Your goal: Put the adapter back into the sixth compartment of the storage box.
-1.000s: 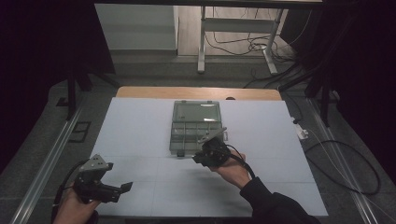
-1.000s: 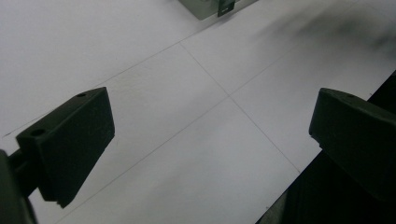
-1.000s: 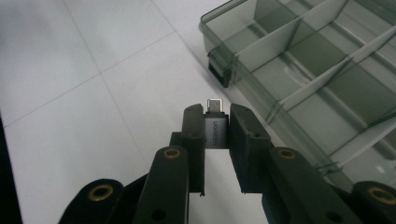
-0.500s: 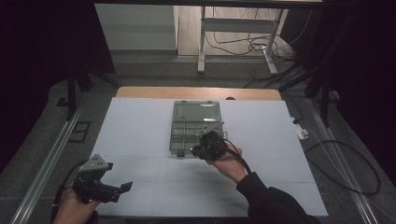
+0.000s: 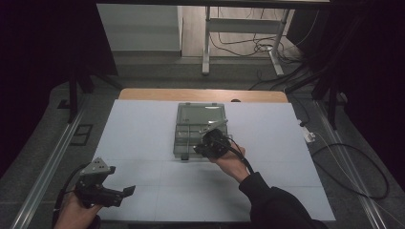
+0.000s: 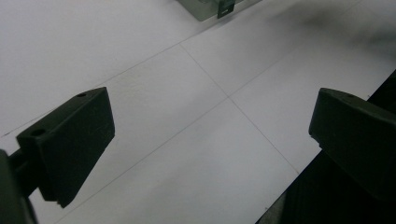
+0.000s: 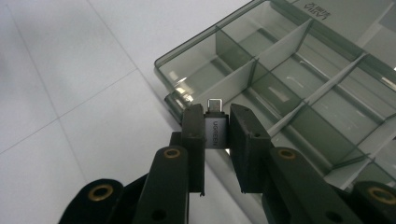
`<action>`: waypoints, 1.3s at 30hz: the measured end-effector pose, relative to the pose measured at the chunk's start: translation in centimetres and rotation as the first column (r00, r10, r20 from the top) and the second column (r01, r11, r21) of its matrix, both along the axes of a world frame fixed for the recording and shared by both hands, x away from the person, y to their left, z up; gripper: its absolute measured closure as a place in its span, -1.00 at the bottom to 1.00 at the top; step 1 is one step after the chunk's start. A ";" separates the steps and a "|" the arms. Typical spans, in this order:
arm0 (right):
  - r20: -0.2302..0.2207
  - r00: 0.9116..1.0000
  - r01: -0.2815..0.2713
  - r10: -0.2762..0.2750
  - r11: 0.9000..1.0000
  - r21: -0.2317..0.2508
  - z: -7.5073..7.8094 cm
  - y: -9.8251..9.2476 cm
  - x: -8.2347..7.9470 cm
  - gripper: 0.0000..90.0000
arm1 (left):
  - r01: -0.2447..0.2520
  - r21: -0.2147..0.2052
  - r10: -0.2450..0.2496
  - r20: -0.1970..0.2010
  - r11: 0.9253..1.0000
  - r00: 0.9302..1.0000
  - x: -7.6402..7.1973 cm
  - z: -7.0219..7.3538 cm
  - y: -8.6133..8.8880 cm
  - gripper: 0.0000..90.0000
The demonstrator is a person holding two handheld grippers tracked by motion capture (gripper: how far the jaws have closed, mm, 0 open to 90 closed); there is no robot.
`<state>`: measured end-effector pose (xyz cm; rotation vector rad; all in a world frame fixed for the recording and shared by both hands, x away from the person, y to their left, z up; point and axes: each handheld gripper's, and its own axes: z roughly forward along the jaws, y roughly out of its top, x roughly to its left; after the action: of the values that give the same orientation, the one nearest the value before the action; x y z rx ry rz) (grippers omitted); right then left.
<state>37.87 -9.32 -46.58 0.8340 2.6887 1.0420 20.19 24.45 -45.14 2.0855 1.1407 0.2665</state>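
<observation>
A clear grey compartment box (image 5: 191,124) lies open at the middle of the white table, its dividers plain in the right gripper view (image 7: 289,79). My right gripper (image 7: 215,128) is shut on a small grey USB adapter (image 7: 215,129) with its metal plug pointing forward, held just above the box's near corner. In the high view the right gripper (image 5: 210,143) hovers at the box's front edge. My left gripper (image 5: 119,193) stands open near the table's front left, nothing between its jaws; its black fingers (image 6: 70,140) frame bare table.
The white table sheet (image 5: 143,138) has faint grid lines. A corner of the box with its latch (image 6: 219,7) shows far off in the left gripper view. Cables (image 5: 353,167) lie on the floor to the right, a desk frame (image 5: 205,43) behind.
My right gripper with the adapter has moved left and forward, from beside the box's front right to over its near edge. The left gripper has stayed in place.
</observation>
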 end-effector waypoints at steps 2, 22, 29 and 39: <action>0.002 1.000 0.003 -0.003 1.000 -0.002 -0.1 0.1 0.3 0.68 | 0.000 -0.001 0.000 0.000 1.000 1.000 0.0 0.0 0.0 -0.98; 0.019 0.999 0.048 -0.047 0.999 -0.022 -1.1 1.0 2.5 0.67 | 0.001 -0.006 -0.001 -0.004 1.000 1.000 0.1 0.0 0.1 -0.99; 0.025 0.998 0.050 -0.049 0.998 -0.042 -1.8 1.5 2.8 0.67 | 0.001 -0.005 -0.001 -0.005 1.000 1.000 0.1 0.0 0.1 -0.98; 0.033 0.999 0.042 -0.040 0.996 -0.078 -2.8 2.1 3.0 0.62 | 0.000 -0.007 0.000 -0.007 1.000 1.000 0.1 0.0 0.1 -0.98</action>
<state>40.91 -7.20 -49.38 0.8478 2.6562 0.9261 20.28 24.53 -45.18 2.0813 1.1442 0.2553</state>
